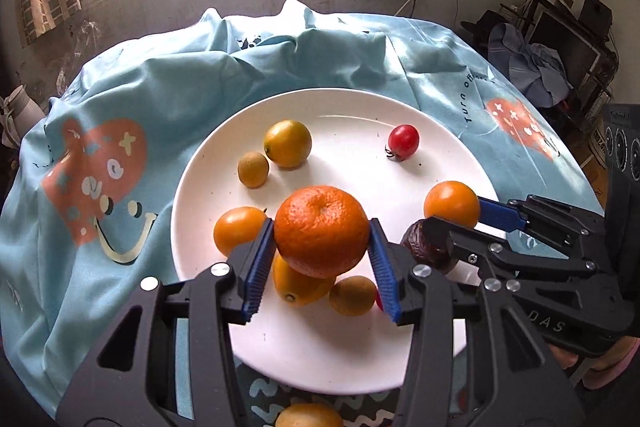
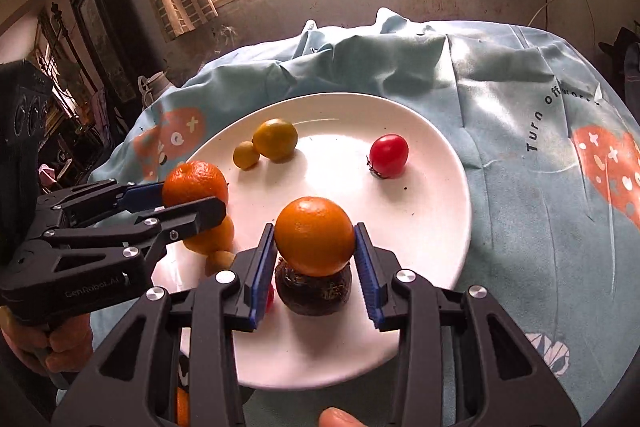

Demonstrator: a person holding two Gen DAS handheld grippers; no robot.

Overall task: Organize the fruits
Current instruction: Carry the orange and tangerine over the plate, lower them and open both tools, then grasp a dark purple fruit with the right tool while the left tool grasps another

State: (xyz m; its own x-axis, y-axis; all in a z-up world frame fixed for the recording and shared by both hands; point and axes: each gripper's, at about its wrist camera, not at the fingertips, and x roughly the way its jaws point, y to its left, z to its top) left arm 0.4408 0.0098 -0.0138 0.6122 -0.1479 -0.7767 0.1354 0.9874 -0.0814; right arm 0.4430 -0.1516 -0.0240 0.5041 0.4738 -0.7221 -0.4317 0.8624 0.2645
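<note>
A white plate point(image 1: 440, 155) on a light blue cloth holds several fruits. My left gripper point(image 1: 322, 231) is shut on a large mandarin point(image 1: 321, 231) and holds it above the plate's near part; it also shows in the right wrist view point(image 2: 195, 185). My right gripper point(image 2: 315, 243) is shut on a smaller orange point(image 2: 315, 235), held above a dark wrinkled fruit point(image 2: 313, 289). On the plate lie a cherry tomato point(image 1: 403, 142), a yellow-green citrus point(image 1: 287, 143) and a small kiwi-like fruit point(image 1: 253, 169).
More small orange fruits point(image 1: 236, 229) lie under and beside the left gripper. A yellow fruit point(image 1: 308, 415) lies off the plate at the near edge. The blue cloth point(image 1: 120, 115) is rumpled at the back. Clutter and shelves point(image 1: 560, 39) stand to the right.
</note>
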